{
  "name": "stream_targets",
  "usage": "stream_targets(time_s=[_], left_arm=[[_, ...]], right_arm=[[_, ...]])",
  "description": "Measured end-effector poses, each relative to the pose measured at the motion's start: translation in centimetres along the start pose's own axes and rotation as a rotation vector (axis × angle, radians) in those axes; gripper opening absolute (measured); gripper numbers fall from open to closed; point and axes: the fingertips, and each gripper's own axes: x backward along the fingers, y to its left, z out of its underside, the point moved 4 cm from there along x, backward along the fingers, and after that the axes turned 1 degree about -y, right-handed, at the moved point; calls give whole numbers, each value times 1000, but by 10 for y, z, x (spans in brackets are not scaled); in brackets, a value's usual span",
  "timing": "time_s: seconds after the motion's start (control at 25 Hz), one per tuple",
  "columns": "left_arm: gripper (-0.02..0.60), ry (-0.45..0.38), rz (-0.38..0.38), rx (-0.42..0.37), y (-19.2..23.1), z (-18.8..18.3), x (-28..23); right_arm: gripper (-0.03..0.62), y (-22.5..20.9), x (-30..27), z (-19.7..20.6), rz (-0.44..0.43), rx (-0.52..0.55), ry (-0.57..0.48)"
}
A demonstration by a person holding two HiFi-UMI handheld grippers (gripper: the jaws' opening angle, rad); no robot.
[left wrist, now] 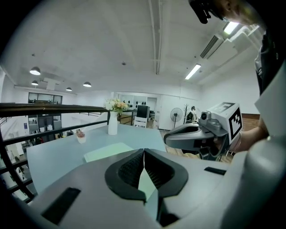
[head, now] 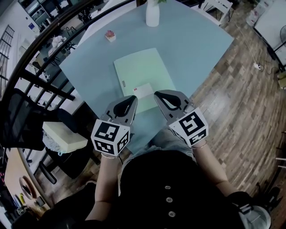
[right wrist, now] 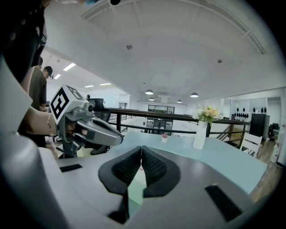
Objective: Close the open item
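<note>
**Two claws above the near end of a flat green folder.**
We see the left gripper (head: 133,99) and the right gripper (head: 157,95) side by side over the near edge of the table (head: 201,44), each with its jaws pressed together and nothing between them. The folder (head: 140,71) lies flat in the middle of the table, its white label (head: 143,91) at the near end just beyond the claw tips, and we judge it already closed. The vase (head: 152,13) and the small flower pot (head: 110,36) stand well apart at the far side. We note two risks. The cover may spring up if its fold is not pressed. A claw brought down carelessly may push the light folder across the smooth table, towards the pot or off the near edge.
</note>
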Motion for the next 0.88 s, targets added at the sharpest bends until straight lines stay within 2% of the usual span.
stream_targets(time_s=[0.44, 0.88], left_arm=[[17, -16, -4, -47, -9, -2, 10], [17, 6, -19, -31, -16, 12, 13]], right_arm=[[6, 13, 10, -11, -45, -66, -69], [6, 20, 11, -12, -102, -117, -118]])
